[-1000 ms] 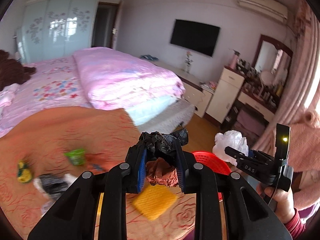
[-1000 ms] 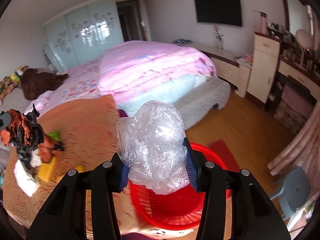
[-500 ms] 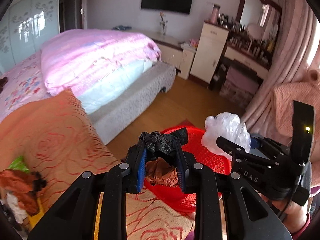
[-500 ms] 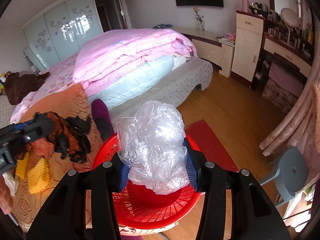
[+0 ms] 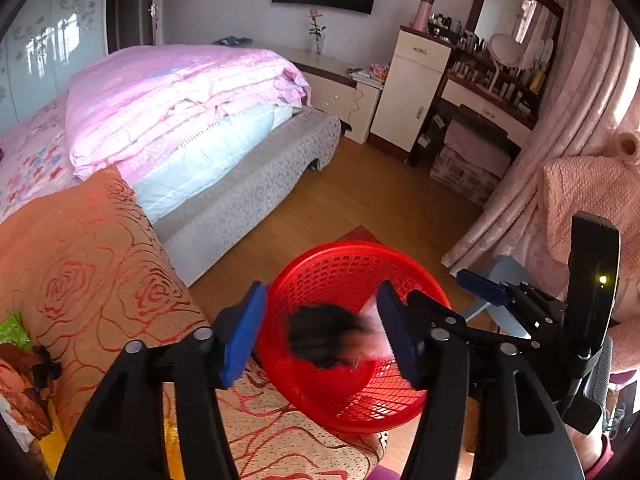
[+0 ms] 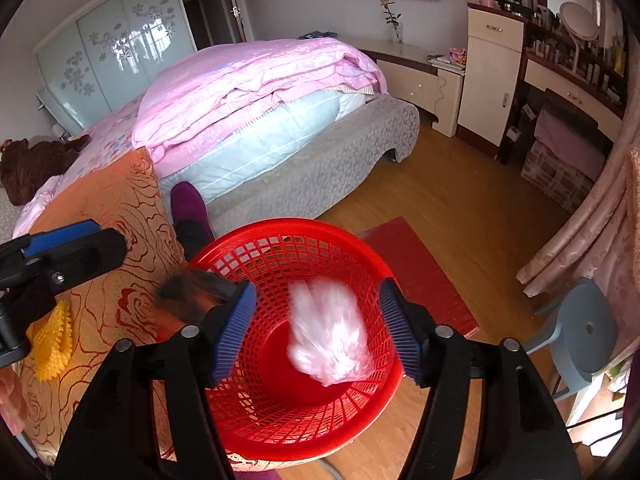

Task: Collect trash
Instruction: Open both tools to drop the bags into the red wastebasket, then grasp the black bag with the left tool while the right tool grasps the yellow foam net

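Both hand-held grippers, left (image 5: 320, 334) and right (image 6: 316, 330), opening, jaws apart, nothing pinched. Black crumpled wad (image 5: 320, 340) and clear crinkled plastic ball (image 6: 328, 344) dropping (blurred) into red mesh plastic basket (image 6: 248, 244). Left: yellow ridged wrapper (image 6: 52, 340), green scrap (image 5: 14, 330) on orange rose-patterned cover (image 5: 88, 264).

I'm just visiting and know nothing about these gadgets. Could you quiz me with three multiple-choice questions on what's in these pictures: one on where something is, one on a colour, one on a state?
1. Where is the clear plastic wad?
A. on the bed
B. over the inside of the basket, between the right gripper's fingers
C. on the stool

2. What colour is the basket?
A. red
B. green
C. white

3. How do the left gripper's jaws stand?
A. clamped on the black wad
B. apart, not touching the wad
C. out of view

Answers:
1 B: the blurred wad shows against the basket's mesh, clear of both pads.
2 A: mesh and rim are bright red in both views.
3 B: both blue pads stand off the blurred black wad; the jaws are opening.
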`<state>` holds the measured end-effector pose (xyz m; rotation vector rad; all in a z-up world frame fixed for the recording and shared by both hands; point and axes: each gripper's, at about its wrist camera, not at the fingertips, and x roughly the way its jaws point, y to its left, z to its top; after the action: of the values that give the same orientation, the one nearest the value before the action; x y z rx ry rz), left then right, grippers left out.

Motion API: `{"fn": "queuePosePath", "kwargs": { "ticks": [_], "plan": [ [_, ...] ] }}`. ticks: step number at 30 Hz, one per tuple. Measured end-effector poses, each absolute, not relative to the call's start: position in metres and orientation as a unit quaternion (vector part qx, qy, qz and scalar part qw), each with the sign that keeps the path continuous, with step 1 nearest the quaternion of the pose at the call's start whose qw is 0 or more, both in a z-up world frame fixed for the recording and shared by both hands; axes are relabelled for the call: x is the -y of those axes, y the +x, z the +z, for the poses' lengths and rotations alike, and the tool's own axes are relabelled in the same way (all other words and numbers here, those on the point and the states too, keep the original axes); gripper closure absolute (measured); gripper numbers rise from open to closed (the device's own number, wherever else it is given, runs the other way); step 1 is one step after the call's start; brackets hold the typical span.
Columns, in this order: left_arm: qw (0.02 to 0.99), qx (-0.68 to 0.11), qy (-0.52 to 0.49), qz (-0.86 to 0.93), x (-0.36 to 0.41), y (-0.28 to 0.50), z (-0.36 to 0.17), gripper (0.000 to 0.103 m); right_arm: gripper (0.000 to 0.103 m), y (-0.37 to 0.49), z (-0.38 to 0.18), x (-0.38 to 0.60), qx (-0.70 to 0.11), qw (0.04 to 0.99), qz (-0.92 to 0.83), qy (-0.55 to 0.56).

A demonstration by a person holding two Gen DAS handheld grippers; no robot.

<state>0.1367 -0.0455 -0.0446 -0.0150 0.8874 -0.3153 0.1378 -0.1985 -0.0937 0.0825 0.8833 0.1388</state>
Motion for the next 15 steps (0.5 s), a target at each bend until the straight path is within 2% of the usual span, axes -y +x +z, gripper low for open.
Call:
{"fn": "queuePosePath", "kwargs": {
  "ticks": [11, 15],
  "plan": [
    [0.911, -0.394, -0.021, -0.122, 0.019, 0.118, -0.027, 0.031, 0.037, 0.126, -0.082, 0.194, -0.406, 0.911, 0.066, 0.031],
    [0.923, -0.371, -0.025, -0.103, 0.005, 0.101, -0.016, 0.029, 0.035, 0.118, -0.072, 0.189, -0.385, 0.920, 0.067, 0.024]
  ]
}}
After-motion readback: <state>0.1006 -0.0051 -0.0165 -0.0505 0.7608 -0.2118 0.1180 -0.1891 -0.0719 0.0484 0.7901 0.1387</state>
